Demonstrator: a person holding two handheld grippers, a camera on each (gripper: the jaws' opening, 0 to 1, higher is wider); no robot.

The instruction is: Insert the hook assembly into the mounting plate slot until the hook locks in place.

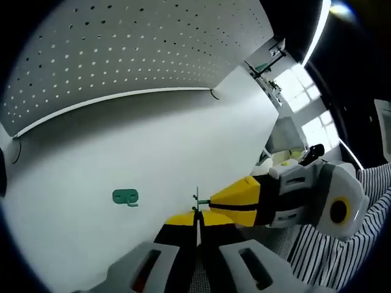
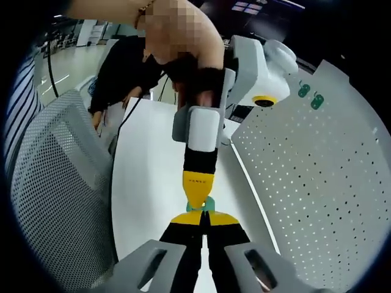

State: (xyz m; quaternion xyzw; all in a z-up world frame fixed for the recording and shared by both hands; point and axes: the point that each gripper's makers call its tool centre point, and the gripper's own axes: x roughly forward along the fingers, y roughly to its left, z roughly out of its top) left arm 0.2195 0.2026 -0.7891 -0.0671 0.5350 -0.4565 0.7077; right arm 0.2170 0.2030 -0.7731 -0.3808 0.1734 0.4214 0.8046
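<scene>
My left gripper (image 1: 197,215) is shut on a thin metal hook (image 1: 197,194) that sticks up from its yellow tips. From the right, my right gripper (image 1: 215,200) meets that hook, small green bits showing at the joint. In the right gripper view my right gripper (image 2: 204,218) is shut on a small green mounting plate (image 2: 210,204), and the left gripper (image 2: 197,196) comes down from above to touch it. A second green plate (image 1: 125,196) lies loose on the white table (image 1: 122,146).
A white pegboard (image 1: 122,49) stands along the table's far edge, with two green plates (image 2: 310,96) hung near its top. A grey mesh chair (image 2: 55,183) stands beside the table. A person's hand holds the left gripper's handle.
</scene>
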